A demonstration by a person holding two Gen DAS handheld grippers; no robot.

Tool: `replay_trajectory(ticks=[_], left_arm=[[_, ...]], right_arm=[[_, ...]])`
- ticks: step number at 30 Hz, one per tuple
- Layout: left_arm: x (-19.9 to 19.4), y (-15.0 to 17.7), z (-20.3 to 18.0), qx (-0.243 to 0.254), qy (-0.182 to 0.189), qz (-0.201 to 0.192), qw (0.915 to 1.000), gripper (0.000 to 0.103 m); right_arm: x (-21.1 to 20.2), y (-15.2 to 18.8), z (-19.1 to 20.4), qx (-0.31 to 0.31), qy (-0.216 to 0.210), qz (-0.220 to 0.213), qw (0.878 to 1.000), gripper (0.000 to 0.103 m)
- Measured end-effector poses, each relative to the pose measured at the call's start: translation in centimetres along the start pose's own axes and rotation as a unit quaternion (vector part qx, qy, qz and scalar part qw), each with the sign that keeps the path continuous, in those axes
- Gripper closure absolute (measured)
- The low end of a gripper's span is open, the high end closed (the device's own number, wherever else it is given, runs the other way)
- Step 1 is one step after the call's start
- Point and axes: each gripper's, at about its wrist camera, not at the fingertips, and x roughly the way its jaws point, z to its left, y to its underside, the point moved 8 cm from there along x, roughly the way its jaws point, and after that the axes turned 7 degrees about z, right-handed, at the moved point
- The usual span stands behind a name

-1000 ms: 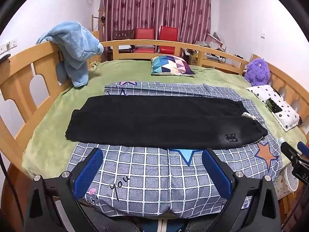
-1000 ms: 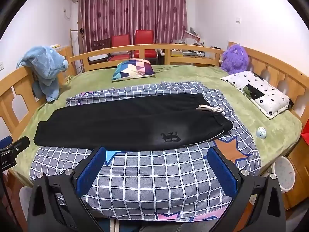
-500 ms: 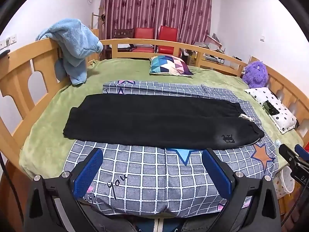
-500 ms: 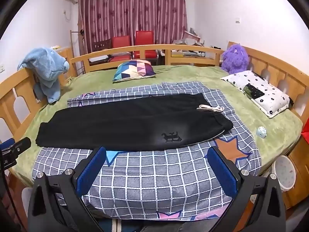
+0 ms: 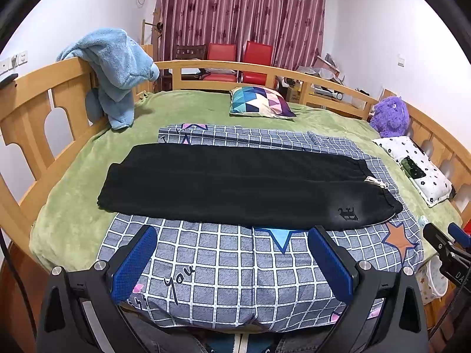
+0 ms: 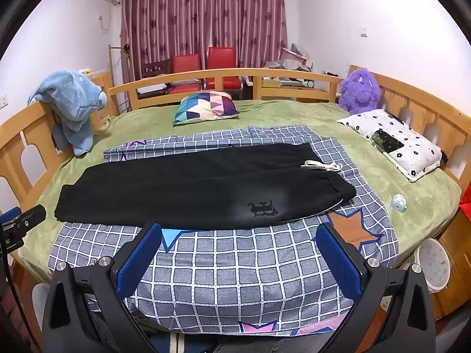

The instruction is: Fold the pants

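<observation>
Black pants (image 5: 235, 182) lie flat across a grey checked sheet (image 5: 229, 264) on the bed, folded lengthwise, waistband with a white drawstring (image 5: 375, 181) at the right, leg cuffs at the left. They also show in the right wrist view (image 6: 191, 188). My left gripper (image 5: 232, 259) is open and empty, hovering at the bed's near edge, short of the pants. My right gripper (image 6: 238, 256) is open and empty, also near the front edge, below the waist end with its small logo (image 6: 263, 208).
A wooden rail (image 5: 38, 111) rings the green-blanketed bed. A blue plush towel (image 5: 117, 67) hangs on the left rail. A colourful pillow (image 5: 259, 103), a purple plush toy (image 6: 359, 91), a white dotted pillow (image 6: 394, 144) and a small blue object (image 6: 399, 202) lie around the sheet.
Both grippers have drifted slightly; the pants sit a little higher and further left in the left wrist view. Nothing was grasped or released.
</observation>
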Motion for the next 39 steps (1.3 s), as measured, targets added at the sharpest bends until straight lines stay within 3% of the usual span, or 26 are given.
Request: replay_trajectory(ticks=[39], left_arm=[[-0.06, 0.11, 0.01, -0.003, 0.006, -0.004, 1.0000, 0.000]], right_arm=[[-0.19, -0.29, -0.80, 0.007, 0.001, -0.004, 1.000, 0.000]])
